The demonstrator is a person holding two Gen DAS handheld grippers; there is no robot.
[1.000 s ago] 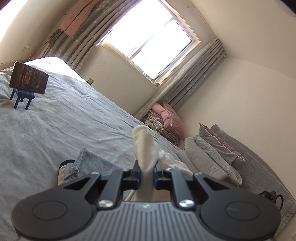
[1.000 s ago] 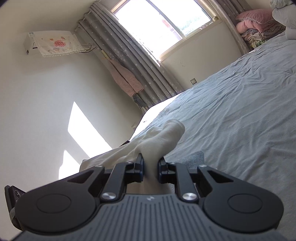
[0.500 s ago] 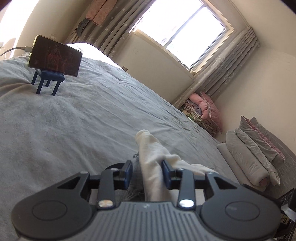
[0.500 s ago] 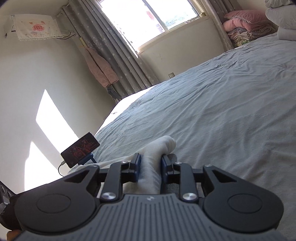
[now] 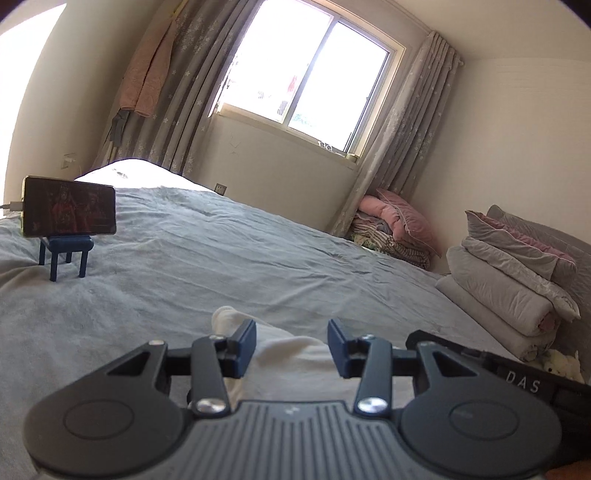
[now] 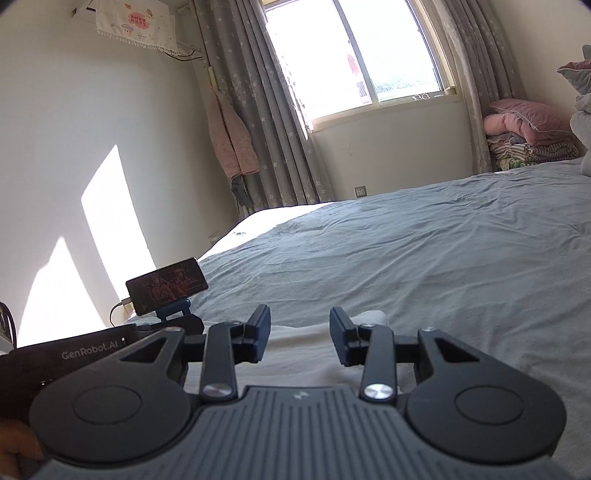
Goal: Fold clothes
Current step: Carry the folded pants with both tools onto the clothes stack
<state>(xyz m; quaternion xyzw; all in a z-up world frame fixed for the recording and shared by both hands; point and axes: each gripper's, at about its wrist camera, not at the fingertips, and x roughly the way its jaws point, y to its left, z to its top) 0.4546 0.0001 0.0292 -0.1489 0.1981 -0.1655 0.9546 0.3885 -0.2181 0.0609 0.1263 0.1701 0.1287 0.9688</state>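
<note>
White garment lying flat on the grey bedspread, right at the near edge of the bed, one rolled-looking end poking out toward the middle. Left gripper low over it with blue pads well apart, cloth under the gap but not pinched, pads not pressing on anything. Right gripper just beside it, same story: jaws opening, pale cloth spread beneath the gap, nothing clamped. Further out on the left side of the bed, phone propped sideways on a little blue stand, cable plugged into one end, screen lit. Over by the right edge, stack of folded grey quilts, and past that a pile of pink and striped bedding in the far corner by the wall. Window behind the bed with grey curtains on both sides, pink quilted thing hanging off the left curtain. Covered air conditioner high up on the wall in the right wrist view.
</note>
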